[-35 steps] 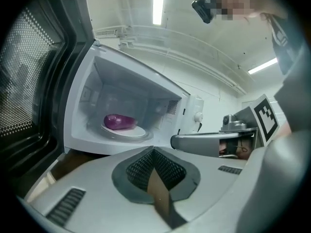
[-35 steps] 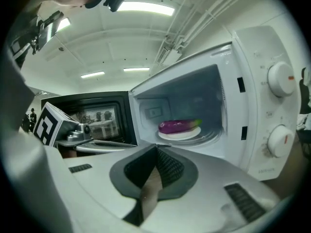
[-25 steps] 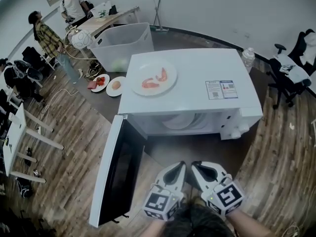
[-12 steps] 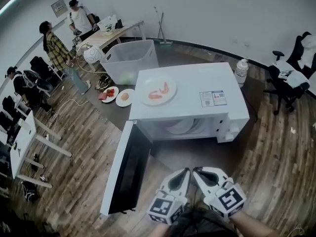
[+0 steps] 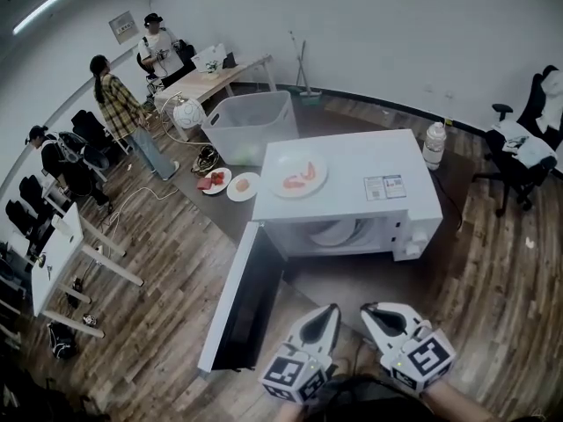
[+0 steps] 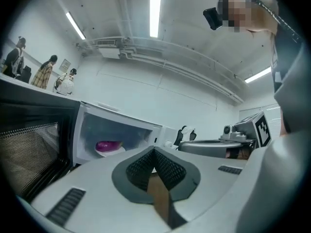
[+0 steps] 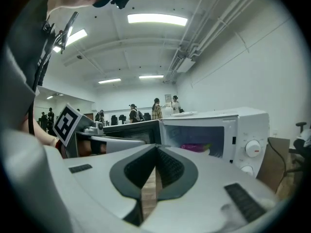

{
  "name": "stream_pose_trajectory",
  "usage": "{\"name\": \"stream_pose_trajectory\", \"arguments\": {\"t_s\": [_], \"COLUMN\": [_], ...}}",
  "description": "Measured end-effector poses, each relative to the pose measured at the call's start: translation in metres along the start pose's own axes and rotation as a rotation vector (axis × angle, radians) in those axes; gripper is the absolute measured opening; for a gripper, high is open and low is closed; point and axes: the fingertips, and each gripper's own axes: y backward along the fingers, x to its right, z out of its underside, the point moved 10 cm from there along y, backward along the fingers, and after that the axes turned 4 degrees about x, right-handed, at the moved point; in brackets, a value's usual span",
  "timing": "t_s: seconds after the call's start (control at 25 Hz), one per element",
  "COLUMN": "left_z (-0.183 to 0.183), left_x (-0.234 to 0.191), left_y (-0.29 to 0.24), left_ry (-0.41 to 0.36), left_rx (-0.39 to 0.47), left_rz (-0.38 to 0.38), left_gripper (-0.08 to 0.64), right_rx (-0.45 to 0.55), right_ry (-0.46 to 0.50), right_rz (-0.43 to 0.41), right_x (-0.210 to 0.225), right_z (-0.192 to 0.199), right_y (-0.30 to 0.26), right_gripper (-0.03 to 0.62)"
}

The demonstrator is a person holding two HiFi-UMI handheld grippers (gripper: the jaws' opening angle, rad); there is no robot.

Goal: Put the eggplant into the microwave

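Left gripper [image 5: 326,311] and right gripper [image 5: 373,310] are hovering side by side, both clenched empty (eggplant [image 6: 108,145] is sitting inside the microwave [image 5: 352,183] ahead).

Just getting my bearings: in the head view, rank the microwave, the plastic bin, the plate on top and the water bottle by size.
1. microwave
2. plastic bin, though it stands farther from the camera
3. plate
4. water bottle, narrower than the plate but about as tall, so this last pair is close

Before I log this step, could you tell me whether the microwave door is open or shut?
Open: the microwave door stands swung out leftward, and the eggplant shows inside the microwave.
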Motion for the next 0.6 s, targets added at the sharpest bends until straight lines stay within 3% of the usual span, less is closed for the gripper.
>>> {"name": "stream_pose_trajectory", "arguments": {"t_s": [0.24,0.6], "left_z": [-0.021,-0.025], "left_x": [0.000,0.002], "left_y": [0.002,0.009], "left_ry": [-0.005,0.014], "left_rx": [0.042,0.053], "left_rz": [-0.003,0.011], "left_gripper": [0.000,0.000], "right_rx": [0.037,0.012], "right_ry": [0.008,0.057], "right_rz": [-0.012,-0.052], "right_x": [-0.006,-0.010], "right_z": [-0.014,-0.018], "right_y": [0.001,0.008], "right_gripper": [0.002,0.002]}}
